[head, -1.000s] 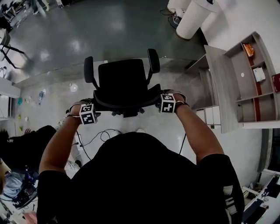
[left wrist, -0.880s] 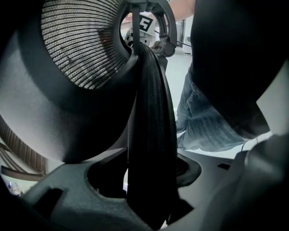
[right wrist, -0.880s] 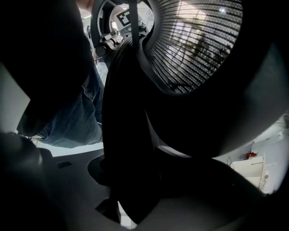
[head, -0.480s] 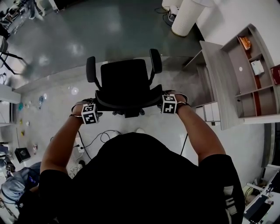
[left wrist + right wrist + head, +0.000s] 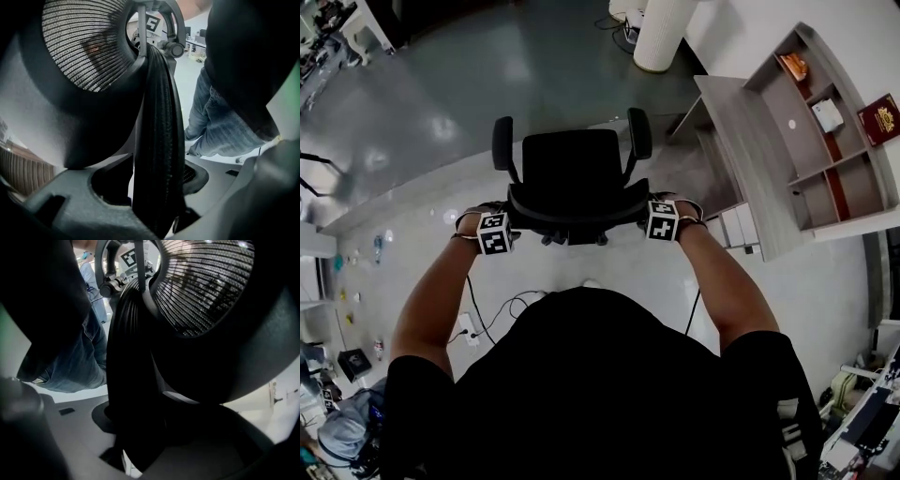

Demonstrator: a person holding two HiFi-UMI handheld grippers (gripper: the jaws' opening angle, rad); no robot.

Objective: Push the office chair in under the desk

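Black office chair (image 5: 572,169), grey wood-grain desk (image 5: 748,169), black-and-white markers on left hand-held gripper (image 5: 502,228) and right hand-held gripper (image 5: 656,220).

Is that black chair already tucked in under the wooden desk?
No: in the head view the office chair stands on open floor beside the desk, with its whole seat uncovered.

The glossy grey floor (image 5: 534,66) bore bright reflections; a white round column (image 5: 661,33) stood at its far edge.
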